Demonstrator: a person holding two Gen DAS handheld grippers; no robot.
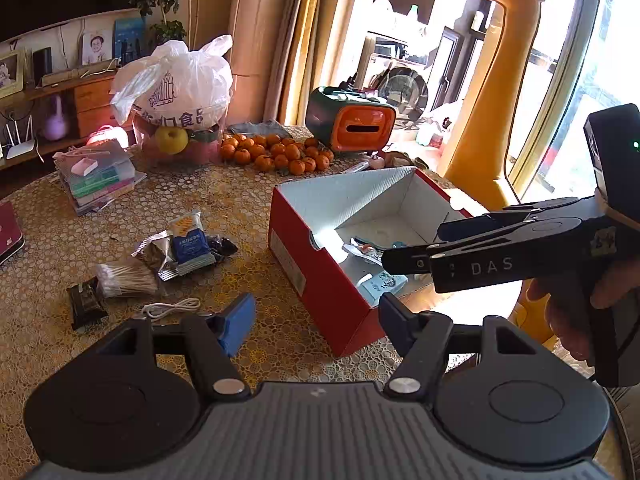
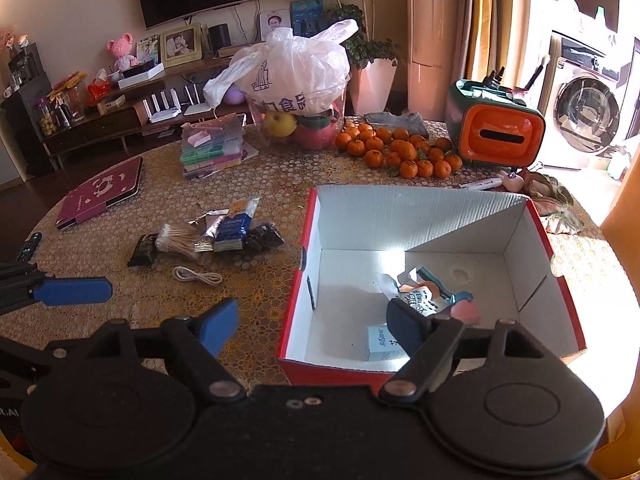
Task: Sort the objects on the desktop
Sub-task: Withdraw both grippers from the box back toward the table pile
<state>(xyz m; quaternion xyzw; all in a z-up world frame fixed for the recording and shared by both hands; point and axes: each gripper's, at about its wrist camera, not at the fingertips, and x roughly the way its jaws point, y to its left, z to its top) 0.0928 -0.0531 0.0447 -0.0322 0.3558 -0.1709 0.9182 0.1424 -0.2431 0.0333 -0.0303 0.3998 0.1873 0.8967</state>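
Note:
A red box (image 2: 440, 216) with a white inside stands open on the table. In it lie a snack packet (image 2: 424, 296) and a small light-blue carton (image 2: 382, 344). My right gripper (image 2: 312, 322) hangs open and empty over the box's near-left corner. In the left wrist view it (image 1: 414, 246) reaches in from the right above the red box (image 1: 320, 280). My left gripper (image 1: 316, 320) is open and empty, low over the table just left of the box. Loose items lie further left: cotton swabs (image 1: 124, 278), a blue packet (image 1: 190, 246), dark packets (image 1: 86, 304) and a white cable (image 1: 172, 307).
Behind the box lie tangerines (image 2: 400, 152), a bagged fruit bowl (image 2: 300, 80), an orange-and-green tissue holder (image 2: 496, 132) and a pen (image 2: 480, 185). A stack of books (image 2: 212, 148) and a maroon case (image 2: 102, 196) sit at the left. A yellow giraffe toy (image 1: 496, 80) stands by the window.

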